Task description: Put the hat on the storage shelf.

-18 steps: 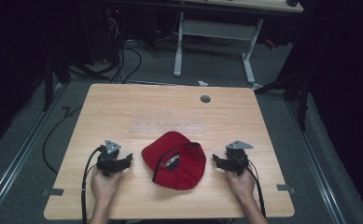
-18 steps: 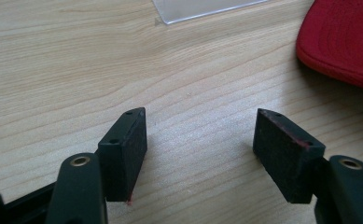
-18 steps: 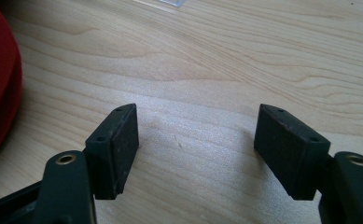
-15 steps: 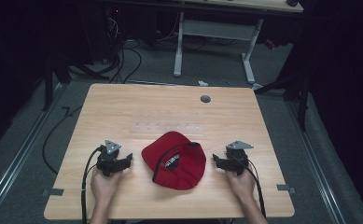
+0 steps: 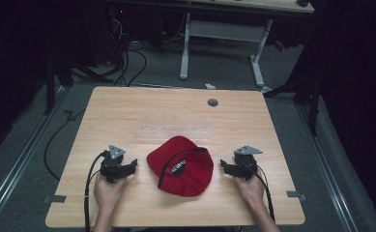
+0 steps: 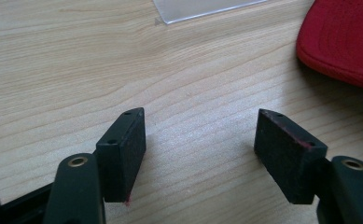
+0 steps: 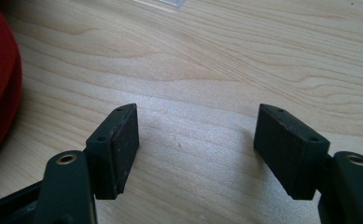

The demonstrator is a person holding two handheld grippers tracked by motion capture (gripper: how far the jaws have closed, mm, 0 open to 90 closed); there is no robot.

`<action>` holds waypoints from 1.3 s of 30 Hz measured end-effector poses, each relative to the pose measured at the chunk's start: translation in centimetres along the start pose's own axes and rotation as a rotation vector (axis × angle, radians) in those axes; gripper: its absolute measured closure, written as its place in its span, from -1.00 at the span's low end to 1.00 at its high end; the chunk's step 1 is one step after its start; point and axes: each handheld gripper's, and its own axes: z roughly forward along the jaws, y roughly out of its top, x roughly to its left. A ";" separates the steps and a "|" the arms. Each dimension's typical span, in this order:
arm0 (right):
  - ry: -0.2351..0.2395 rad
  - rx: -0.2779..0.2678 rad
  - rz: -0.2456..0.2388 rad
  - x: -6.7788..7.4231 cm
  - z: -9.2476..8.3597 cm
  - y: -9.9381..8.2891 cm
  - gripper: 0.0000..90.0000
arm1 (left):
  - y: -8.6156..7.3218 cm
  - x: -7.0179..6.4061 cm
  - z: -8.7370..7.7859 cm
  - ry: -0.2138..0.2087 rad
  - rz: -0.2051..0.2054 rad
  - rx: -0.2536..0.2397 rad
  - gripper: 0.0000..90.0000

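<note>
A red cap (image 5: 181,166) is seen near the worktop's (image 5: 127,111) front edge, flanked by the left claw (image 5: 133,165) and right claw (image 5: 223,165), both released and empty.

Unreadable black label inside cap (image 5: 177,168)

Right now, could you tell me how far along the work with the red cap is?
Nothing looks done yet. The cap lies flat on the table, inside facing up, untouched. In hand: the left claw and right claw rest on either side of it, both open and empty, aimed towards it. Left to do: closing in, gripping the cap and whatever handling follows.
</note>
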 end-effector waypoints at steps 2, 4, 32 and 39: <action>0.000 0.000 0.000 0.0 0.0 0.0 -0.30 | 0.0 0.0 0.0 0.000 0.000 0.000 -0.25; 0.001 0.001 0.001 0.0 0.0 0.0 -0.29 | 0.0 0.0 0.0 0.000 0.000 0.000 -0.25; 0.055 -0.062 -0.004 0.5 -2.8 0.6 -0.17 | 0.0 -0.1 0.1 0.003 0.002 0.004 -0.33; 0.123 -0.102 -0.028 1.7 -4.3 0.8 -0.22 | 0.0 0.0 0.1 0.003 0.001 0.004 -0.32</action>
